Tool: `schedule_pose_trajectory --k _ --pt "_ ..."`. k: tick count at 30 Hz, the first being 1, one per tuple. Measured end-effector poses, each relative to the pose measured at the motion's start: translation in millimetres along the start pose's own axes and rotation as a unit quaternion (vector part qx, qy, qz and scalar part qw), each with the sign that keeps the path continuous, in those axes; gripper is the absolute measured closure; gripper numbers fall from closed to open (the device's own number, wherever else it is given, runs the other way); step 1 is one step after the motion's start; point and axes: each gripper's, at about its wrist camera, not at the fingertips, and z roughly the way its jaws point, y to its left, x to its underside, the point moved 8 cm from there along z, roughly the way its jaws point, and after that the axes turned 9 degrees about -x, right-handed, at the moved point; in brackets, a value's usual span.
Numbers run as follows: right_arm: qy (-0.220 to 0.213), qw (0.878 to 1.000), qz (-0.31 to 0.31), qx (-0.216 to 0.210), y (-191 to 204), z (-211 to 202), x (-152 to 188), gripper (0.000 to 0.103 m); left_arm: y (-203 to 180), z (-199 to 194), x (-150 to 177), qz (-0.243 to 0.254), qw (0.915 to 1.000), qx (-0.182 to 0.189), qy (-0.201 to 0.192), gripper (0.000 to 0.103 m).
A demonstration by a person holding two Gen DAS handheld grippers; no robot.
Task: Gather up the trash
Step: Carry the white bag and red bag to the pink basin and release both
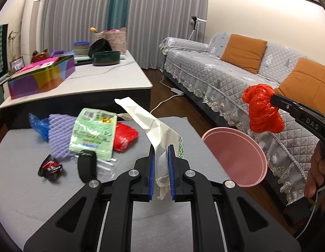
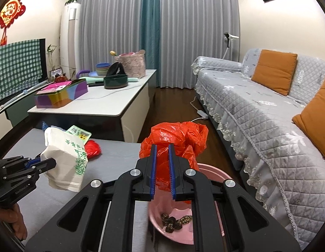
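Note:
My left gripper (image 1: 161, 153) is shut on a crumpled white paper bag (image 1: 149, 124) with green bamboo print, held above the grey mat (image 1: 36, 189). From the right wrist, that white bag (image 2: 63, 157) hangs at the left in the left gripper (image 2: 45, 163). My right gripper (image 2: 162, 153) is shut on a crumpled red plastic bag (image 2: 177, 138), which hangs over the pink basin (image 2: 212, 174). The basin holds several dark scraps (image 2: 175, 222). In the left wrist view the red bag (image 1: 261, 111) hangs from the right gripper's fingers (image 1: 288, 105) above the pink basin (image 1: 235, 159).
On the mat lie a green wrapper (image 1: 93, 132), purple foam net (image 1: 59, 136), blue plastic (image 1: 39, 126), a red bag (image 1: 125, 136), a black-red wrapper (image 1: 50, 167) and a black object (image 1: 86, 166). A white table (image 1: 89, 82) stands behind, a grey sofa (image 1: 235, 73) to the right.

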Motion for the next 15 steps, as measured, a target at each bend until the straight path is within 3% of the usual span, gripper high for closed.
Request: schedule_pose_trajectory --k 15 --pt "-0.005 0.999 0.020 0.044 -61 -12 -11 0.092 -49 16 -26 0.021 0.9993 0.031 0.002 0.092"
